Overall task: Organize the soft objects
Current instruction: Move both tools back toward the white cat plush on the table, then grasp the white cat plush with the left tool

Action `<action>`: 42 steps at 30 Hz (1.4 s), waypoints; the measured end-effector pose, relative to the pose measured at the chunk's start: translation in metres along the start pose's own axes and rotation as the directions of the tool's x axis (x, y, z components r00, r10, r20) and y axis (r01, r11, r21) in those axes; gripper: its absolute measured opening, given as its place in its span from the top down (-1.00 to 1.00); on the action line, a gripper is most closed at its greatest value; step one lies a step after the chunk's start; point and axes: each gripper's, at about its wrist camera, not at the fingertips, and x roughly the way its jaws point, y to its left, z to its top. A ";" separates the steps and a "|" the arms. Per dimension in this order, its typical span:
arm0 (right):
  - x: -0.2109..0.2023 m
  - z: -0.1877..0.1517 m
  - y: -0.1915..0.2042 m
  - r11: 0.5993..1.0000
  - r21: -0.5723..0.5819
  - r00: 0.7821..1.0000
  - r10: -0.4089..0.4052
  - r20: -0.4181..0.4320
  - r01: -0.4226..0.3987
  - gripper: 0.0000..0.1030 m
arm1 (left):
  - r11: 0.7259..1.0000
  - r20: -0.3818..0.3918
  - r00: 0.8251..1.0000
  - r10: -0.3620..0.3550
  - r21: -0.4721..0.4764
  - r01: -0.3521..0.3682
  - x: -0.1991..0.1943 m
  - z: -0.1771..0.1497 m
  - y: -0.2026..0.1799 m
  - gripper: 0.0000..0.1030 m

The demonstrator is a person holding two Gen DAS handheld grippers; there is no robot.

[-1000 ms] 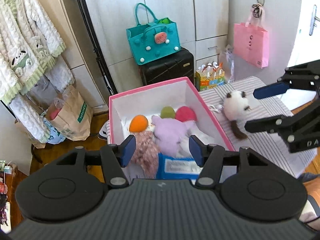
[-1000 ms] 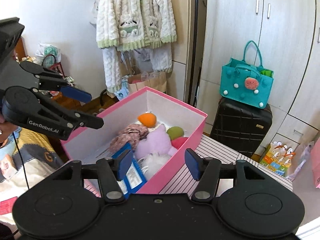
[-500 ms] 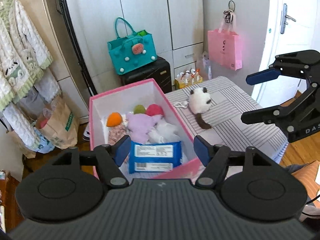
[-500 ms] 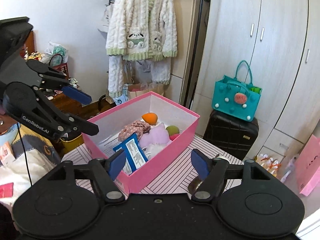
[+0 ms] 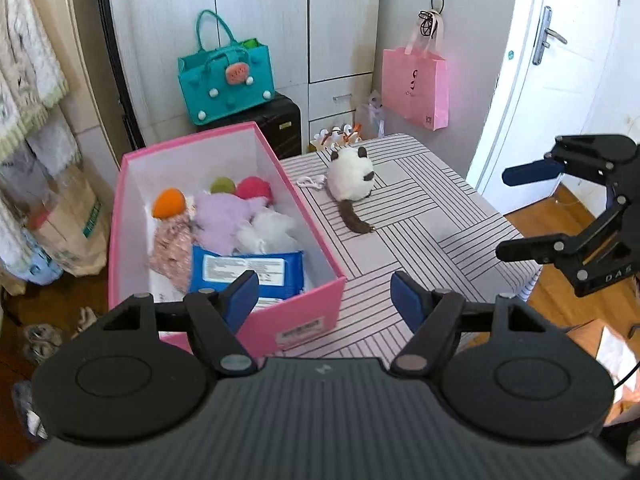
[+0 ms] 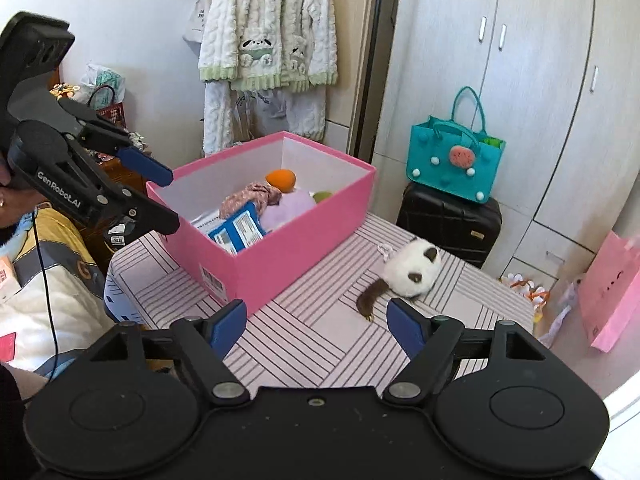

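A pink box (image 5: 296, 316) (image 6: 304, 224) stands on the striped table (image 5: 420, 232) (image 6: 320, 332). It holds an orange ball (image 5: 169, 203), a purple plush (image 5: 218, 220), a blue wipes pack (image 5: 246, 270) and other soft items. A white plush cat with a brown tail (image 5: 350, 182) (image 6: 410, 270) lies on the table right of the box. My left gripper (image 5: 324, 296) is open and empty above the box's near corner. My right gripper (image 6: 316, 326) is open and empty above the table, short of the cat; it also shows in the left wrist view (image 5: 516, 210).
A teal bag (image 5: 226, 78) sits on a black suitcase (image 6: 450, 220) against the cupboards. A pink bag (image 5: 414, 86) hangs on the wall. White clothes (image 6: 268, 40) hang at the left. A white door (image 5: 560, 80) is at the right.
Both grippers have pulled back and up from the box, so the whole box, the table and the cat now show. Both stay open and empty.
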 end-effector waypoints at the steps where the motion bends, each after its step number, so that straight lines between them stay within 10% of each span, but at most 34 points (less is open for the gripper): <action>1: -0.001 -0.004 -0.001 1.000 0.007 1.000 0.004 0.002 -0.004 -0.57 | 1.000 0.003 1.000 -0.003 0.000 0.003 0.004 -0.002 -0.002 -0.39; 19: 0.046 -0.045 -0.055 0.991 0.099 0.996 0.082 0.027 -0.084 -0.60 | 0.991 0.031 0.995 -0.093 0.101 0.089 0.070 0.024 -0.062 -0.55; 42: 0.162 -0.037 -0.117 0.996 0.089 0.979 -0.027 0.204 0.009 -0.72 | 0.995 -0.105 0.991 -0.082 0.050 0.087 0.193 0.112 -0.050 -0.60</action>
